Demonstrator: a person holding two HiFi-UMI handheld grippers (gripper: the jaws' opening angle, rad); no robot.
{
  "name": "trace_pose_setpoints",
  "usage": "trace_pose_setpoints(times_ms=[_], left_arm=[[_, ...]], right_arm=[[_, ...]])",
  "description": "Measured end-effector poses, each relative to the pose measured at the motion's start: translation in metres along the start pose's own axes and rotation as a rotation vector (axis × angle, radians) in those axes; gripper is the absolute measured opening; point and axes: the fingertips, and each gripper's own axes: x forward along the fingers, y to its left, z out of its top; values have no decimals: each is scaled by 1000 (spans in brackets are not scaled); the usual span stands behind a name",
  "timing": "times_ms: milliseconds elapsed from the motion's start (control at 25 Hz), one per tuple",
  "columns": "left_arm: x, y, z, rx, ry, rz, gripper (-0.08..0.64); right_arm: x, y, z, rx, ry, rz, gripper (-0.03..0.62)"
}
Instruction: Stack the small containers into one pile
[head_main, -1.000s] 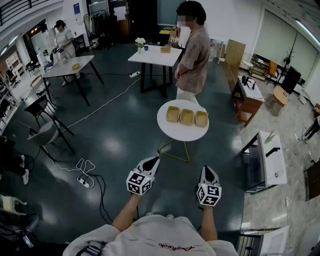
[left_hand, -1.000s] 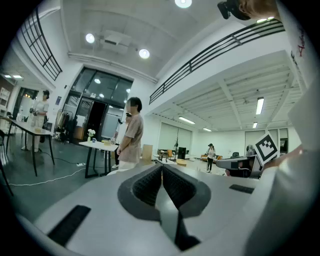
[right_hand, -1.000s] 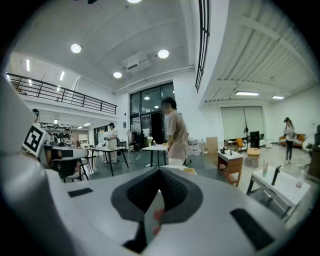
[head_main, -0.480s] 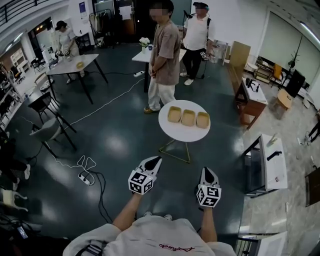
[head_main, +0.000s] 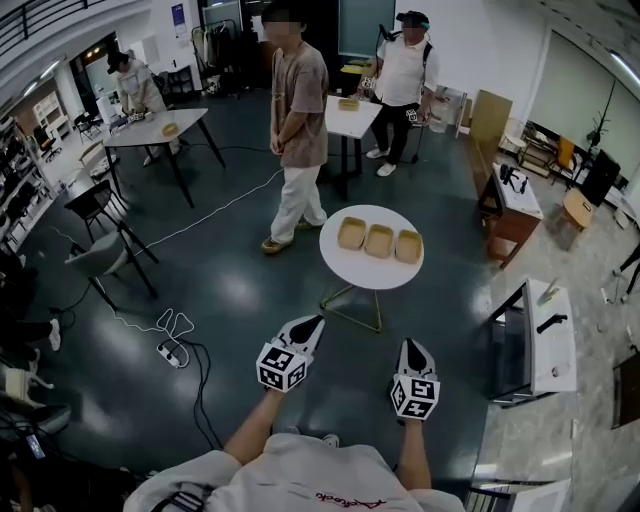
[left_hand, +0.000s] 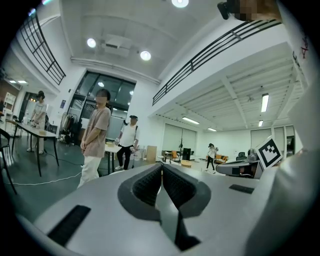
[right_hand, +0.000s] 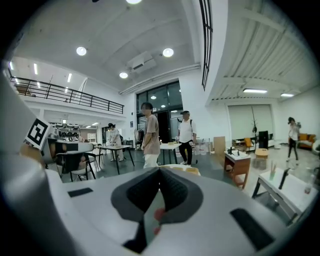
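A large open lab or studio hall, probably a shared workspace: high ceiling with round downlights (left_hand: 145, 55), a railed mezzanine (right_hand: 65, 95), dark glossy floor (head_main: 230, 290), scattered tables (head_main: 150, 128) and chairs (head_main: 95, 255), a round white worktop (head_main: 371, 275), a power strip (head_main: 168, 355) trailing cable, people (head_main: 293, 120) standing about

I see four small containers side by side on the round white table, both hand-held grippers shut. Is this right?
Not four: the head view shows three small containers side by side on the round white table. The left hand-held gripper and right hand-held gripper are shut.
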Motion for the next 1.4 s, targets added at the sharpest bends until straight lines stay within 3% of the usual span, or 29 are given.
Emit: trace_pose_setpoints(times_ms=[800, 1120, 1400], left_arm=[[35, 19, -14, -27, 3, 33, 18], [92, 43, -20, -41, 9, 18, 18], [162, 88, -20, -65, 14, -12, 18]], right_arm=[[36, -17, -3, 30, -1, 17, 20], [83, -53, -1, 58, 4, -17, 20], [151, -68, 5, 41, 31, -42, 20]])
